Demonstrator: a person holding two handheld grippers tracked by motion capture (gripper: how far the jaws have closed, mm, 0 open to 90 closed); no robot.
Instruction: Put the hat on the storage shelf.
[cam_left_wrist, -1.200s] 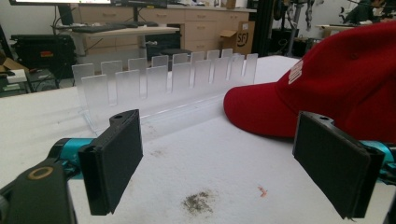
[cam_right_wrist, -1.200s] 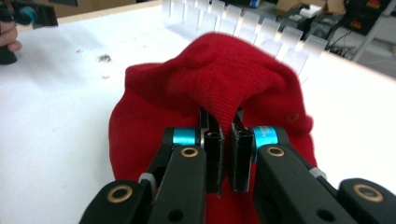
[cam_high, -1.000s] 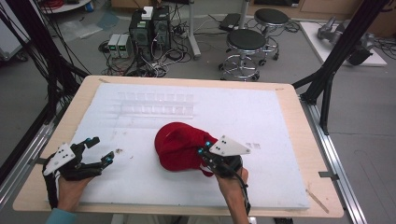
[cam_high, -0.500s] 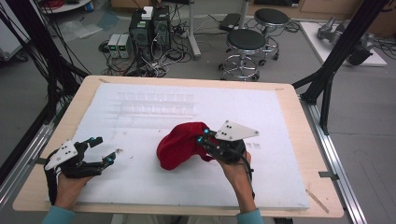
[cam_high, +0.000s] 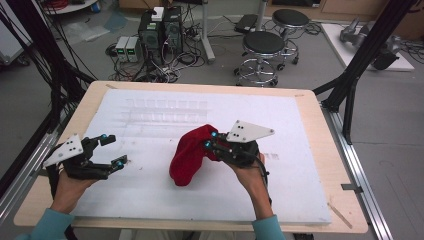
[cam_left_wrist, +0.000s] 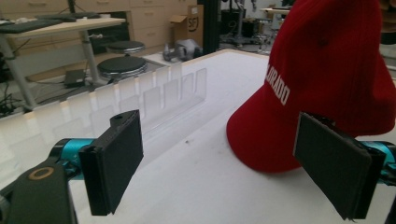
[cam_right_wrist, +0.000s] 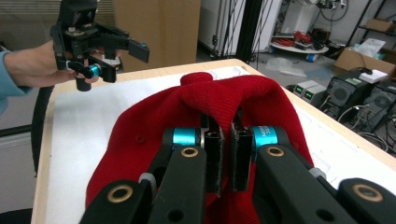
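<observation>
A white sheet (cam_high: 300, 190) covers most of the wooden surface (cam_high: 320, 125), and a clear plastic divider rack (cam_high: 165, 111) lies on it toward the far side. On the grey floor beyond, two round black stools (cam_high: 263, 44) stand near each other, beside dark computer towers (cam_high: 161, 27) with tangled cables and two small pale boxes (cam_high: 127, 48). A black frame leg (cam_high: 361, 57) slants at the right edge
</observation>
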